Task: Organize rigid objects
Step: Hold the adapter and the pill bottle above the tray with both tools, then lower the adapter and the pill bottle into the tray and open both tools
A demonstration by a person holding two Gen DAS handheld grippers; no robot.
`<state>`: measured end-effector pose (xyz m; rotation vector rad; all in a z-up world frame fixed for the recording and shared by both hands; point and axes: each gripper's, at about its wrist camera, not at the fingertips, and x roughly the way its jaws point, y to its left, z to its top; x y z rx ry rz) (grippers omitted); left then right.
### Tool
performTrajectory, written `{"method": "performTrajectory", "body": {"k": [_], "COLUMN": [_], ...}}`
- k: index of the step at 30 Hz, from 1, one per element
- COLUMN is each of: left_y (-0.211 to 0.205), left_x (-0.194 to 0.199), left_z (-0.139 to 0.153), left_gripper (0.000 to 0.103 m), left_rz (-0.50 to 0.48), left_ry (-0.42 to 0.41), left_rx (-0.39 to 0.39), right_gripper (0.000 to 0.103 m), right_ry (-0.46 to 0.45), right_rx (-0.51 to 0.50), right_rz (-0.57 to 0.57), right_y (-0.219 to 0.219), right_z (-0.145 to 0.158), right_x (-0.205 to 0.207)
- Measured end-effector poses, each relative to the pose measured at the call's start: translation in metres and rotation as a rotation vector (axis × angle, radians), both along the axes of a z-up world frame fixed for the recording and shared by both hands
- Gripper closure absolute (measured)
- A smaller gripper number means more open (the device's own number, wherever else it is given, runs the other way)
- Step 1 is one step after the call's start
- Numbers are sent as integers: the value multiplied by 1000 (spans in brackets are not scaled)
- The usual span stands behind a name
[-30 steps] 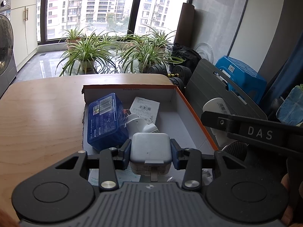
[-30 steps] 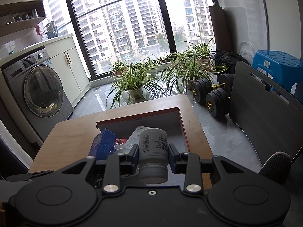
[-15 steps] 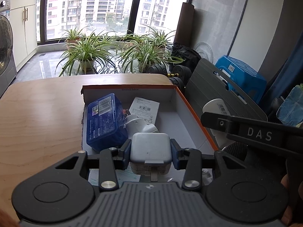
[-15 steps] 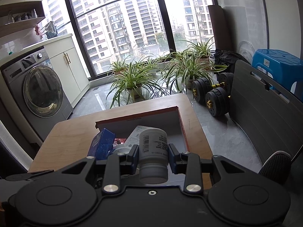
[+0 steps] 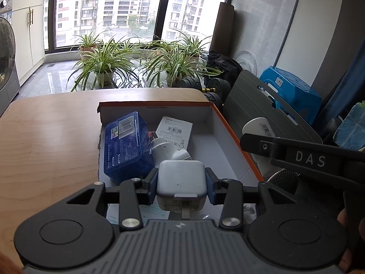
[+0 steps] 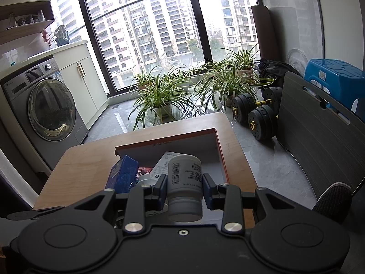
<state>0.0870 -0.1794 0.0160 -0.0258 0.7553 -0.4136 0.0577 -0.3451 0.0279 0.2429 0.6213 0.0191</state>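
2 grips hold unchanged: left gripper (image 5: 182, 182) clamps the charger (image 5: 181, 179), right gripper (image 6: 184, 188) the bottle (image 6: 184, 180), over the box (image 5: 235, 137); placing awaits.

Left hand-held gripper (image 5: 182, 186) clamped, right hand-held gripper (image 6: 184, 188) clamped, both angled downward

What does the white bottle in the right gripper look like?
The white bottle looks like smooth plastic, with a barcode label and small print on its side. It lies tilted, its cap end toward the camera and its base pointing out over the box. The right gripper is shut on it, blue pads pressing both sides. Nothing else touches it.
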Motion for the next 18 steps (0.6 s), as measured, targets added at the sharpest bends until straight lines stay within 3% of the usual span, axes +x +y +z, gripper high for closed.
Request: {"method": "performTrajectory", "body": {"k": [18], "left_y": [-3], "left_x": [2], "left_z": [-2], "left_gripper": [60], "left_rz": [-10], "left_ry": [-2], "left_rx": [1], "right_gripper": [63], "right_ry": [2], "right_rx": [2], "right_rz": [2], "right_y": [1], "right_z": [-2], "right_x": [1]}}
